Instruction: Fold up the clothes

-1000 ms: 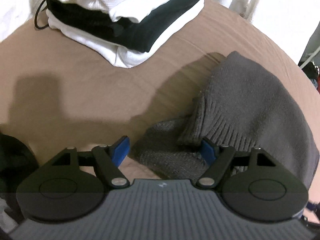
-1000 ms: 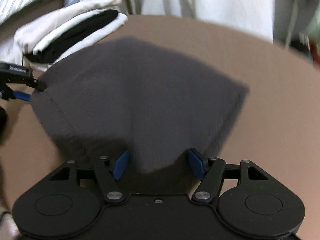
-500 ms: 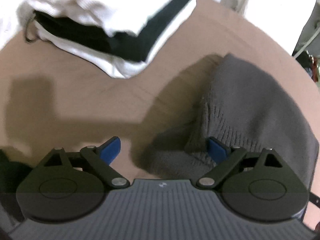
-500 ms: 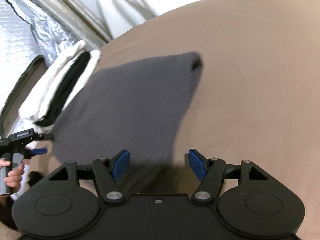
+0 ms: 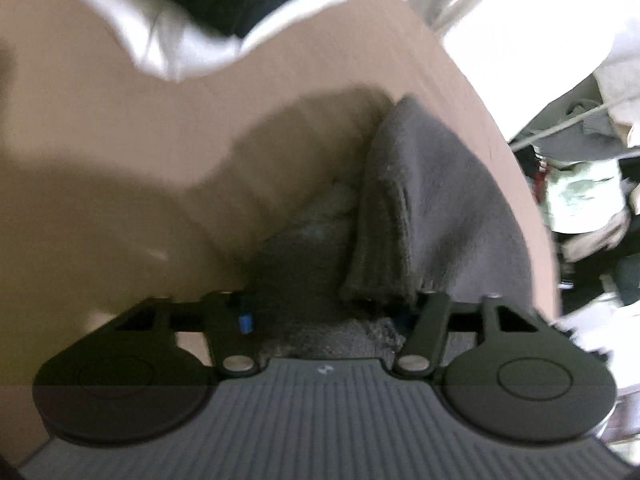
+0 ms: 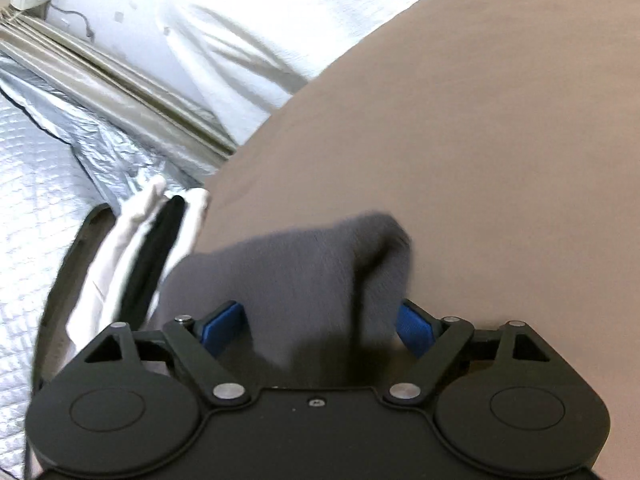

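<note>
A dark grey knit sweater point(image 5: 440, 208) lies on the brown bed sheet point(image 5: 120, 168). My left gripper point(image 5: 324, 318) is low over the sweater's ribbed hem with its jaws closing. Bunched knit fills the gap between them, the left blue pad point(image 5: 245, 320) stands at the fabric's edge, and the right pad is hidden behind the hem. In the right wrist view the sweater point(image 6: 288, 256) is a folded mound. My right gripper point(image 6: 320, 330) straddles its near edge with jaws opening, and both blue pads stand off the cloth.
A stack of folded white and black clothes point(image 5: 192, 20) sits behind the sweater, also seen as the stack point(image 6: 132, 268) at the left. A silver quilted cover point(image 6: 40, 208) and white fabric point(image 6: 260, 20) border the bed. Floor clutter point(image 5: 580, 200) lies past the bed's right edge.
The left jaws widened, then narrowed around the sweater's hem as the gripper tipped downward. The right gripper rolled and swung along the sweater, which now lies bunched, and its jaws spread wider.
</note>
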Demonstrator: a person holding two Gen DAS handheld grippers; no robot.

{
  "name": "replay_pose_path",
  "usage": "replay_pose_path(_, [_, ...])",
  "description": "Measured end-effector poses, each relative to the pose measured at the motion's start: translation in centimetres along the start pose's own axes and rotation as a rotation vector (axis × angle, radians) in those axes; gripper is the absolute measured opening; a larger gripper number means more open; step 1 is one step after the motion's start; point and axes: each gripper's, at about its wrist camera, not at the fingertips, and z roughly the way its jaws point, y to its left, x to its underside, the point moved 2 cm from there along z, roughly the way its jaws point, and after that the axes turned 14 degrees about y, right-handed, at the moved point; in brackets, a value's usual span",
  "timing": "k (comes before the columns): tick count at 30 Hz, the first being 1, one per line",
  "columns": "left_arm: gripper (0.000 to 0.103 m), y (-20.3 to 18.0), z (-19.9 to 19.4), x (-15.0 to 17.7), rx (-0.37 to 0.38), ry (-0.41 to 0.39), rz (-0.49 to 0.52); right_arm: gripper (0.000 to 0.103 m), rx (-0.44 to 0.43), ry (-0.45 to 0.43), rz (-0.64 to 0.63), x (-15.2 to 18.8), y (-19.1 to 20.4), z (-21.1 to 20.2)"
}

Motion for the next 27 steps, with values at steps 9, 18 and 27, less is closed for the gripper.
replay_pose_path(9, [0.034,-6.5,-4.4,2.5,-0.011,-0.183,0.235,0.015,0.283,-0.065,-0.523,-2.3,12.3,-1.7])
replay_pose_path(18, [0.034,-5.7,-0.5,2.7,-0.104,0.004,0.126,0.034,0.620,0.030,-0.502,-2.0,11.5,1.1])
replay_pose_path(27, [0.047,-3.9,0.7,2.0,-0.024,0.080,0.033,0.069,0.219,0.067,0.097,5.1,6.4,-5.9])
